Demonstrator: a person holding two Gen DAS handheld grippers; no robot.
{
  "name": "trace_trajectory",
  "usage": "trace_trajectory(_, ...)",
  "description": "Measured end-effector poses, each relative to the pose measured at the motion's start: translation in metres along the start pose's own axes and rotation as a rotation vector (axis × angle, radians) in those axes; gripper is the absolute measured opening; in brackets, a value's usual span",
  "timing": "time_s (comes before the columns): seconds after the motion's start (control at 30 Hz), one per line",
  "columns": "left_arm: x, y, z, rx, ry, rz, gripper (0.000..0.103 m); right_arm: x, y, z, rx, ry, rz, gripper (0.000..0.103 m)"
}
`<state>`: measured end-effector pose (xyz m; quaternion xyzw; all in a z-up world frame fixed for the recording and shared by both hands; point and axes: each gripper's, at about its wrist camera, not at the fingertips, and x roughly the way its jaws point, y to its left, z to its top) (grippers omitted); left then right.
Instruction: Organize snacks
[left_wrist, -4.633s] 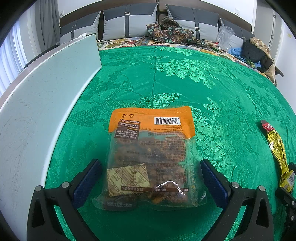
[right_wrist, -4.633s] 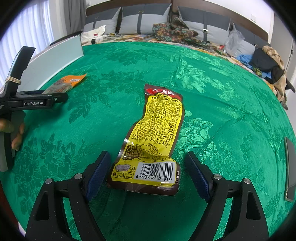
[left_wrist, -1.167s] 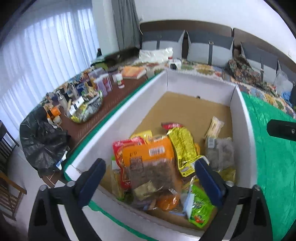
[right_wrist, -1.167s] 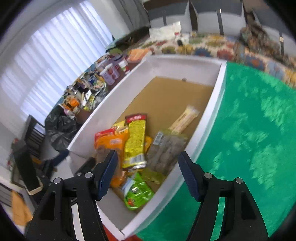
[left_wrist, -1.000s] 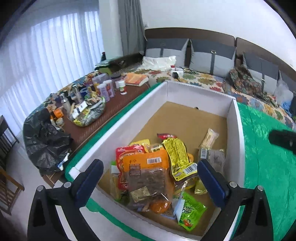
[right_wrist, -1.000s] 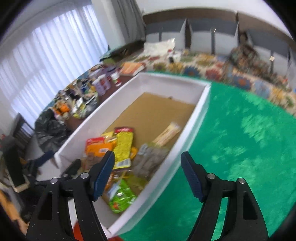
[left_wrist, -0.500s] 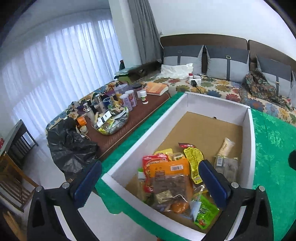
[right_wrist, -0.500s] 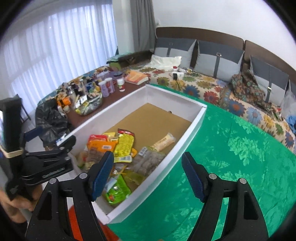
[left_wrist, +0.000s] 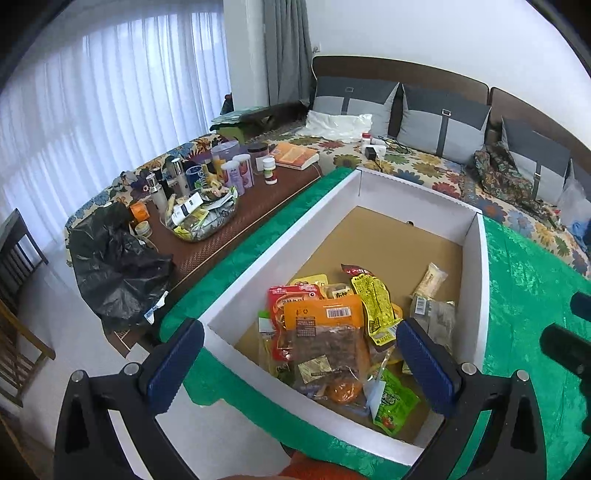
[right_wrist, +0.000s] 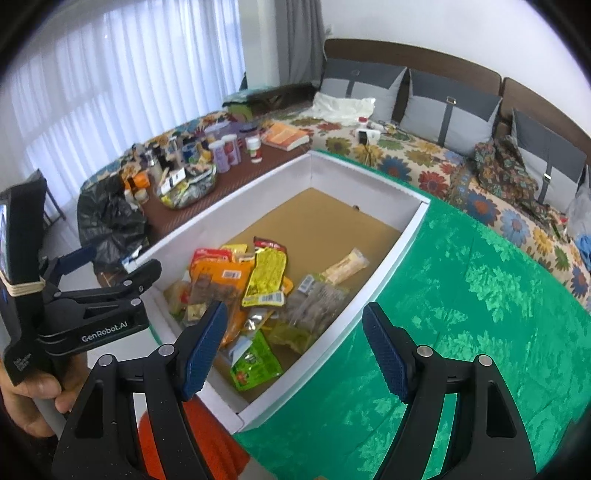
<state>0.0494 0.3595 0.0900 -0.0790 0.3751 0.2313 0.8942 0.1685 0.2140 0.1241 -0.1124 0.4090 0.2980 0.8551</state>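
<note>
Inside the white box (left_wrist: 480, 258), the orange-topped snack bag (left_wrist: 325, 332) covers most of the packets beneath it, so their labels cannot be read. An orange object (right_wrist: 184, 435) below the box is cut off by the frame's lower edge. Print on the bottles (left_wrist: 236, 170) on the side table is too small to make out.

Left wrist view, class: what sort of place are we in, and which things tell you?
Probably a home bedroom: a bed with grey pillows against a headboard, curtains over a window, and toiletry bottles alongside.
</note>
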Motion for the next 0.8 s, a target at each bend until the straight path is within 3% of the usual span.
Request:
trace_trajectory(0.57, 0.0, 0.002, 0.002, 0.015, -0.004, 0.002, 0.103, 0.0, 0.009, -0.001, -0.011, 0.014, 0.02, 0.079)
trace_trajectory(0.8, -0.003, 0.011, 0.006, -0.028, -0.002, -0.064, 0.103, 0.001, 0.008, 0.0, 0.0, 0.013, 0.02, 0.079)
